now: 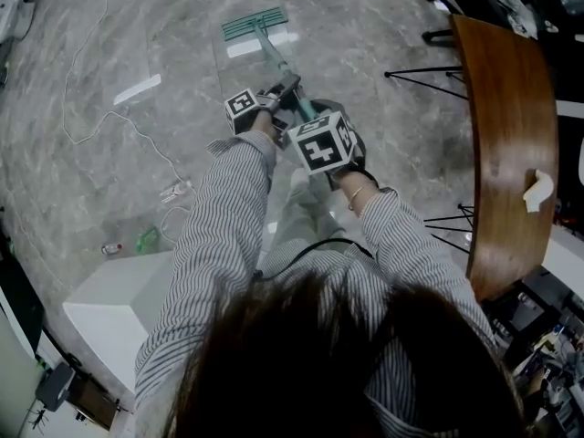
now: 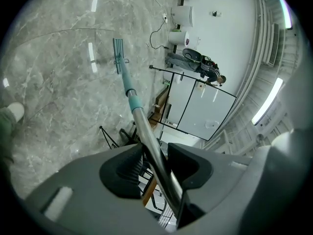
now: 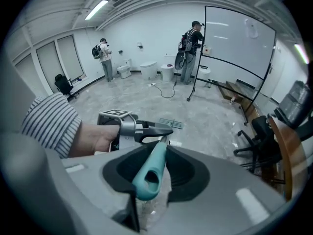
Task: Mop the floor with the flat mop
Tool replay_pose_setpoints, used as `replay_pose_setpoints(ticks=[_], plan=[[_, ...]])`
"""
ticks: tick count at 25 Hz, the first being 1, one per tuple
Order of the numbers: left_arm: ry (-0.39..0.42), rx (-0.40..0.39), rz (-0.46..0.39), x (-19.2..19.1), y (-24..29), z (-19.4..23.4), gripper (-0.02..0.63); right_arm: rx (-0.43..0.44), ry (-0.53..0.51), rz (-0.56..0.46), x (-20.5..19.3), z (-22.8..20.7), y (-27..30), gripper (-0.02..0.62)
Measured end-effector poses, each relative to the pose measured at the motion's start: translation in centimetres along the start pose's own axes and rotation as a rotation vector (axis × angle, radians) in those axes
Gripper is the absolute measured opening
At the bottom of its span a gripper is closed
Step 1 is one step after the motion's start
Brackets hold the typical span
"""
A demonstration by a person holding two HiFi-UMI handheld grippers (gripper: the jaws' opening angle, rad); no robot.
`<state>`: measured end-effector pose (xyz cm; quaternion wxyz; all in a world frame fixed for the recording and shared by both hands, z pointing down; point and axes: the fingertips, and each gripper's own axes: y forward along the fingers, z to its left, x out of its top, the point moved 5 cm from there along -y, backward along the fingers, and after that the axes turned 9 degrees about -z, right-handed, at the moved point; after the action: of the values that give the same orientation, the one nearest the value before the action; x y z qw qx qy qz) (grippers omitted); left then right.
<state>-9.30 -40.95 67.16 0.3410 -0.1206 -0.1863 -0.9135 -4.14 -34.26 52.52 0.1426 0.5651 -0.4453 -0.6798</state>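
The flat mop's teal head (image 1: pixel 254 24) lies on the grey marble floor ahead of me. Its pole (image 1: pixel 290 73) slants back to both grippers. My left gripper (image 1: pixel 278 94) is shut on the metal pole (image 2: pixel 157 156), lower down than the right one. Beyond it the teal collar (image 2: pixel 132 95) and mop head (image 2: pixel 118 56) show. My right gripper (image 1: pixel 318 121) is shut on the teal handle end (image 3: pixel 151 173), just behind the left gripper (image 3: pixel 142 129). The mop head (image 3: pixel 171 123) is partly hidden there.
A curved wooden table (image 1: pixel 511 135) with a white cloth (image 1: pixel 538 190) stands at the right, tripod legs (image 1: pixel 420 71) beside it. A white box (image 1: pixel 119 308) sits at lower left, with a cable (image 1: pixel 100 126) and small litter (image 1: pixel 146 240) nearby. Two people (image 3: pixel 190 38) and a whiteboard (image 3: pixel 239 43) stand at the back.
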Motion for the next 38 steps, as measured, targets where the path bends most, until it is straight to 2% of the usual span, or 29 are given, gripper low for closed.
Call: replay_pose_setpoints(ticks=[6,11,21,27,33,38], plan=[[0.0,-0.018,-0.011,-2.4,-1.2,1.1,0.152,0.009,-0.018,0.007,-1.9,0.2,-2.0,0.12],[0.0,-0.016,-0.007,-6.5,-4.0,3.4,0.15,0.013,-0.015,0.001,-5.9,1.2,-5.8,0.12],[-0.015,-0.025,0.006,-21.6,-13.7,11.0,0.15,0.028,-0.023,-0.011,-20.2,4.5,-18.4,0.118],[-0.085,-0.049,-0.004,-31.1,-19.6,16.0,0.147,0.032,-0.005,-0.018,-28.8,6.3,-26.6,0.117],[-0.131,-0.084,0.007,-39.3,-23.9,17.0,0.147,0.039,0.017,-0.027,-34.1,7.0,-33.0,0.117],[-0.162,-0.075,0.031,-43.0,-26.1,18.0,0.146,0.038,0.078,-0.023,-36.7,7.6,-36.7,0.117]])
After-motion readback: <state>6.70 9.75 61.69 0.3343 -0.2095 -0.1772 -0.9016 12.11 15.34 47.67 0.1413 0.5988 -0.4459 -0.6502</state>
